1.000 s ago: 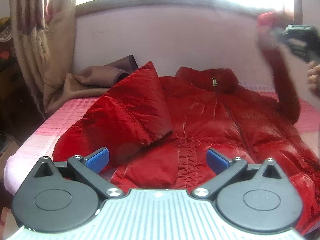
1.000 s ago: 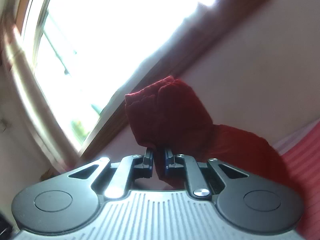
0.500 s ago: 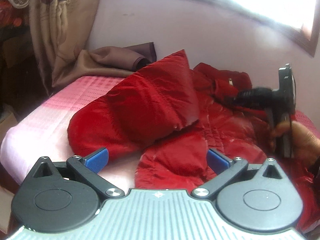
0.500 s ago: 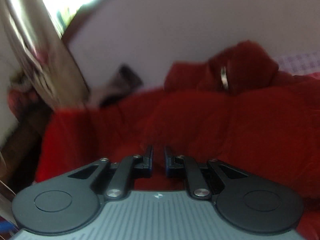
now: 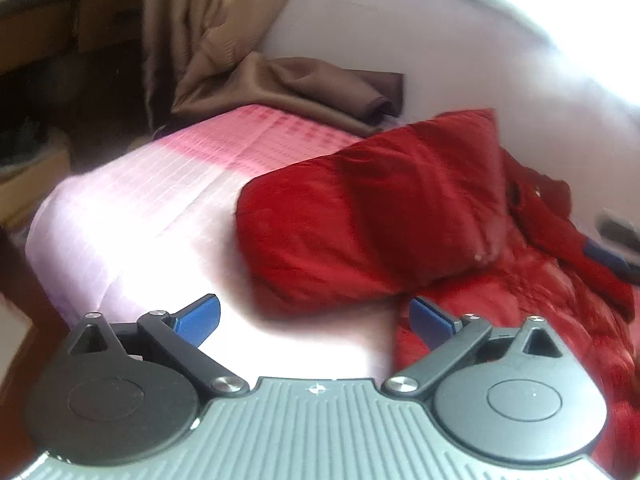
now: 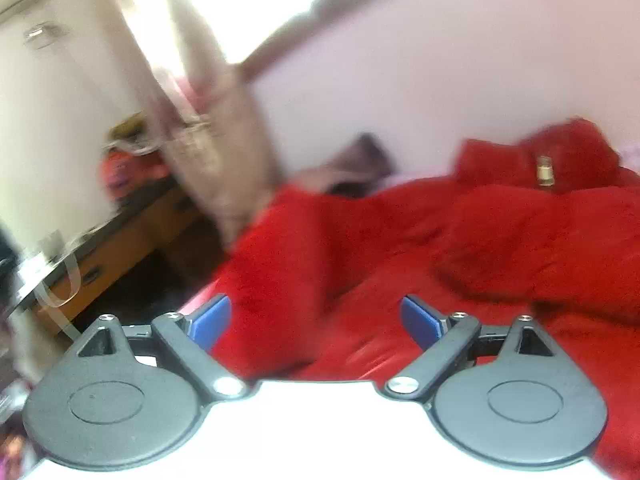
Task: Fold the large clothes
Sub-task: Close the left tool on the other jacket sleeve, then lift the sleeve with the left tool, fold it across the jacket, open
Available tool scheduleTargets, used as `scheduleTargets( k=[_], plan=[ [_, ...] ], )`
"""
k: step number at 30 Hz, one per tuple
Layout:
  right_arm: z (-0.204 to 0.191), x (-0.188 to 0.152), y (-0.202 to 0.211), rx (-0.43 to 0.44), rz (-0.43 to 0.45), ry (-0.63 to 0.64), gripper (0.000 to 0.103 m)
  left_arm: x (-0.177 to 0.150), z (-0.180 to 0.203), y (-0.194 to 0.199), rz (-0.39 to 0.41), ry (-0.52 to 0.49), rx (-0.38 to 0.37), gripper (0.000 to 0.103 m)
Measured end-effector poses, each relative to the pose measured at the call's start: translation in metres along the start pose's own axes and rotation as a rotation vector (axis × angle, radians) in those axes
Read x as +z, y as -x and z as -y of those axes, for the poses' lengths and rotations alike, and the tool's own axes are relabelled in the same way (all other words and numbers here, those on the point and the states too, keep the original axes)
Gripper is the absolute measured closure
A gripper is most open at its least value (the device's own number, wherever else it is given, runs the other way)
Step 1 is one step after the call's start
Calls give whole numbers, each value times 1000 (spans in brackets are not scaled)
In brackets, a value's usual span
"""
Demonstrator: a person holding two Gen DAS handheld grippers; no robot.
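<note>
A red puffer jacket (image 5: 400, 216) lies on the pink bed (image 5: 168, 208), its left sleeve folded over the body. In the right wrist view the jacket (image 6: 420, 248) fills the middle and right, with the right sleeve laid across the front below the collar zip pull (image 6: 543, 172). My left gripper (image 5: 315, 320) is open and empty, low over the bed's near edge, just short of the jacket's hem. My right gripper (image 6: 316, 322) is open and empty, close above the jacket. Part of it shows at the right edge of the left wrist view (image 5: 616, 240).
A brown cloth (image 5: 304, 88) lies at the head of the bed under a beige curtain (image 5: 208, 20). The wall runs behind the bed. A wooden desk (image 6: 120, 240) and clutter stand off the bed's left side. The bed's near edge drops to the floor on the left.
My right gripper brought the lifted sleeve down across the jacket's front, then opened and let it go. My left gripper swung left toward the bed's edge, staying open.
</note>
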State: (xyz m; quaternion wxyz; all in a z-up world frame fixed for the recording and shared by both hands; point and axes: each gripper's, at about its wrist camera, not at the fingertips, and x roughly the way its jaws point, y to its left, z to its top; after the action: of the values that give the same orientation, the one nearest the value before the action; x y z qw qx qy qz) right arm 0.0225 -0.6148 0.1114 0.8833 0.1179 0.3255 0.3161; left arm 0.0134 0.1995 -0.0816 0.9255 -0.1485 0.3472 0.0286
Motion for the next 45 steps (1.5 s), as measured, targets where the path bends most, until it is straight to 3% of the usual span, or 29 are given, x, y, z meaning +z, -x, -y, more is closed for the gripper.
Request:
scheduleTargets(
  k=[6,10,13,14,17,22,29,45],
  plan=[
    [-41,-41,22,-3,-57,122,10,7,-18,-22,-26,38,5,3],
    [-47,-52,28,-5,-86,94,10,14,-26,-34,-22,75,-21,11],
    [-45,-58,32,-10,-87,66,10,18,-27,-42,-10,94,-27,43],
    [-44,-59,33,-12,-86,57,10,20,-28,-44,-10,104,-46,70],
    [-44,-62,36,-18,-79,38,10,25,-27,-47,-10,122,-36,86],
    [-45,-63,45,-24,-55,16,10,36,-12,-23,78,80,22,88],
    [-41,-62,55,-30,-27,-8,10,63,36,23,202,-28,39,88],
    [-21,-66,103,-71,71,-70,10,93,158,40,260,-200,-52,88]
  ],
)
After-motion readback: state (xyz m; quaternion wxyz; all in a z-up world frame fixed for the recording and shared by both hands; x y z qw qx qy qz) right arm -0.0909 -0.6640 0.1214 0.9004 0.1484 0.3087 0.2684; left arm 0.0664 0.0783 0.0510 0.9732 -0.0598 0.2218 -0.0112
